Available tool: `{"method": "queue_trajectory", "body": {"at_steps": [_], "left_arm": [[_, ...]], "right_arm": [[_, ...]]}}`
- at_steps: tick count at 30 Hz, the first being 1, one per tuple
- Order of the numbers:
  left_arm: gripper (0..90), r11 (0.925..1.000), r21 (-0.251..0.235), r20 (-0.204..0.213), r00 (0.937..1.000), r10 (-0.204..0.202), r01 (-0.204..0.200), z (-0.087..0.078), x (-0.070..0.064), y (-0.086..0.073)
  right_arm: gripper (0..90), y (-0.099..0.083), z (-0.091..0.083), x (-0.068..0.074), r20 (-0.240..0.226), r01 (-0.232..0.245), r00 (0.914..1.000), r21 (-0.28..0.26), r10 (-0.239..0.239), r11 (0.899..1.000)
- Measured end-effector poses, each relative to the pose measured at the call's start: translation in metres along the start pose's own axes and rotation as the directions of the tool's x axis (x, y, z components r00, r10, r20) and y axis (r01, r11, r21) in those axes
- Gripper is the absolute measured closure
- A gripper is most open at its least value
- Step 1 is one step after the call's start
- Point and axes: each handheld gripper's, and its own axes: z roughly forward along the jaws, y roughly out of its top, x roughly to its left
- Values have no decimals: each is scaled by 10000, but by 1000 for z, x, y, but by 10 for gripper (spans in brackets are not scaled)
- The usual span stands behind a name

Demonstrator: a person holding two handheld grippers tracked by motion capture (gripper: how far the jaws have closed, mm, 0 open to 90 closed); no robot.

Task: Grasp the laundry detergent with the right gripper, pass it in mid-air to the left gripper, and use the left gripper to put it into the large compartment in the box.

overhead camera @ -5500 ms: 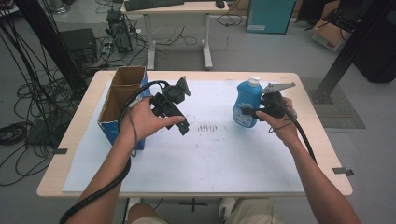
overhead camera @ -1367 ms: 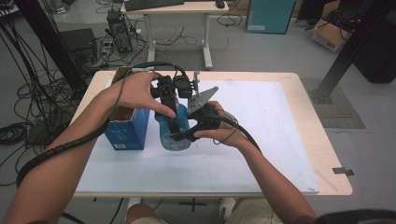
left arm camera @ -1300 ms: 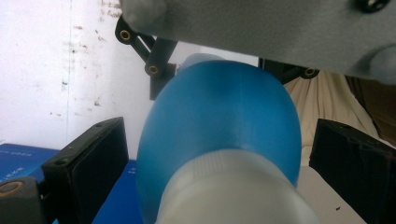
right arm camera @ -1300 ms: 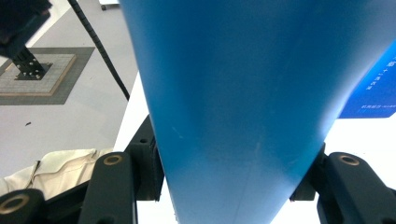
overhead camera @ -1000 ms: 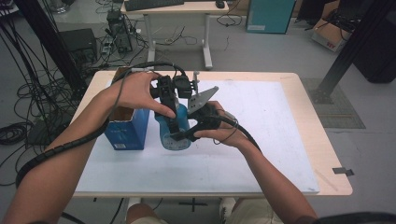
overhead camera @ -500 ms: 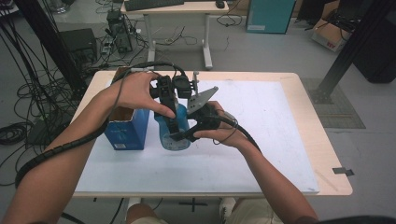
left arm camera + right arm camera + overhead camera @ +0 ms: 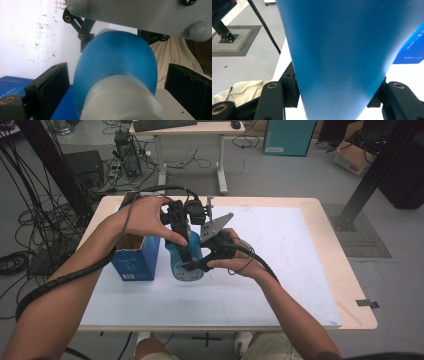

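Bottle (image 7: 185, 262) stands just right of the blue box (image 7: 134, 262), the right gripper (image 7: 197, 265) pinching its body and the left gripper (image 7: 181, 227) spread around its white cap (image 7: 120, 100). Uneven closing there could tip it against the box.

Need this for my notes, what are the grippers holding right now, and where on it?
The right gripper clamps the blue bottle across its lower body. The left gripper's jaws straddle its white cap without touching.

Black left gripper (image 7: 184, 222) trails ribbed black cable; right gripper (image 7: 200, 265) carries grey three-cornered plate; brass screws dot black fingers (image 7: 272, 100).
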Motion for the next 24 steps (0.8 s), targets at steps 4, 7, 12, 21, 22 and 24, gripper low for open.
{"method": "queue_trajectory", "body": {"at_steps": [4, 7, 12, 21, 22, 24], "left_arm": [[76, 9999, -82, -16, 9999, -109, 109, 1, 0, 0], [103, 10000, -60, -164, 9998, -73, 73, 2, -1, 0], [147, 10000, 49, -234, 9997, 21, -20, 2, -1, 0], [210, 9999, 94, -292, 9995, 115, -112, 2, -1, 2], [216, 9999, 59, -295, 9995, 94, -93, 2, -1, 2], [238, 9999, 101, -282, 9995, 110, -107, 2, -1, 2]], "right_arm": [[433, 0, 0, -1, 17, -36, 10000, -10, 36, 10000], [433, 0, 0, -1, 21, -33, 10000, 0, 33, 10000], [433, 0, 0, 0, 60, 3, 10000, -14, -3, 10000], [433, 0, -2, 1, 85, -16, 10000, -30, 16, 10000], [433, 0, -2, 1, 83, 10, 10000, -54, -10, 10000], [433, 0, -2, 1, 74, 31, 10000, -50, -31, 10000]]}}
